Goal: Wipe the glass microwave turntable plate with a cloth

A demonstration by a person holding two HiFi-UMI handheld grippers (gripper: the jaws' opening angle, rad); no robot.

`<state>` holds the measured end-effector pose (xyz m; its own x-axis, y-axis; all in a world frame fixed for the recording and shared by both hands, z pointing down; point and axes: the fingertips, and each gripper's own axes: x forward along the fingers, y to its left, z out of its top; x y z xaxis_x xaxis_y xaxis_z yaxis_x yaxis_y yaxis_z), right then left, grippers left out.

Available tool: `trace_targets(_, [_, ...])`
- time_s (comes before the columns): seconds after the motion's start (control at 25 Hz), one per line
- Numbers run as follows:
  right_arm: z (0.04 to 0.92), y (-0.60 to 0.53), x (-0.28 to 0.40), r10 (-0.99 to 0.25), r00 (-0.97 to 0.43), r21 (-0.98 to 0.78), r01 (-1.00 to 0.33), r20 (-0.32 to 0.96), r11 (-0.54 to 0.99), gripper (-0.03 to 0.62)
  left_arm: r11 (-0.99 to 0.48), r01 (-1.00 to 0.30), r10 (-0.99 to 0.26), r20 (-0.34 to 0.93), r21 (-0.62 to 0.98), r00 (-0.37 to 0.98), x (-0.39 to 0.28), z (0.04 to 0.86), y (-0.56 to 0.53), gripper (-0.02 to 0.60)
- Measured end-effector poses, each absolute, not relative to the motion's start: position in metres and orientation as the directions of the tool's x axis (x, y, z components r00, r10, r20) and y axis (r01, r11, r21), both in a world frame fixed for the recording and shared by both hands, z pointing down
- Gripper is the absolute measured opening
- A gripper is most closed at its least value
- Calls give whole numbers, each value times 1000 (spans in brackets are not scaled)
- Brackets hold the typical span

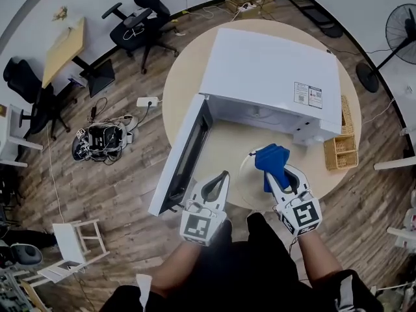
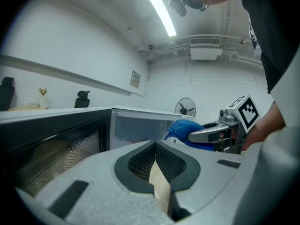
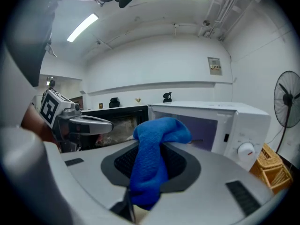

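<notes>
The glass turntable plate [image 1: 250, 190] lies flat on the round table, in front of the open microwave [image 1: 273, 77]. At the plate's left edge my left gripper [image 1: 223, 176] is shut, with a thin pale rim [image 2: 159, 186] pinched between its jaws. My right gripper [image 1: 273, 174] hovers over the plate's right half, shut on a bunched blue cloth [image 1: 272, 161]. That cloth [image 3: 157, 158] hangs out of the jaws in the right gripper view. In the left gripper view the cloth [image 2: 185, 130] sits ahead and to the right.
The microwave door [image 1: 185, 158] swings out to the left, close beside my left gripper. Wicker baskets [image 1: 341, 151] stand at the table's right edge. The round table [image 1: 175, 90] ends just behind both grippers. Office chairs, cables and a fan [image 1: 396, 31] are on the floor around it.
</notes>
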<state>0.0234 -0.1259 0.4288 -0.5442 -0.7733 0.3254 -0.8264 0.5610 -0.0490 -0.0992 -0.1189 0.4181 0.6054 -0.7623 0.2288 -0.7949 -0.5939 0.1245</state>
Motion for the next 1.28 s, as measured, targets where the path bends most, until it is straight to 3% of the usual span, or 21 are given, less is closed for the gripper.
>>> trace_targets(0.52, [520, -132, 5, -675, -582, -131, -792, 453, 596, 97, -528, -831, -778, 290, 178, 557, -99, 473, -130, 6])
trace_targets(1.28, [617, -124, -46, -466, -564, -57, -675, 682, 735, 98, -478, -862, -783, 361, 171, 506, -115, 508, -129, 6])
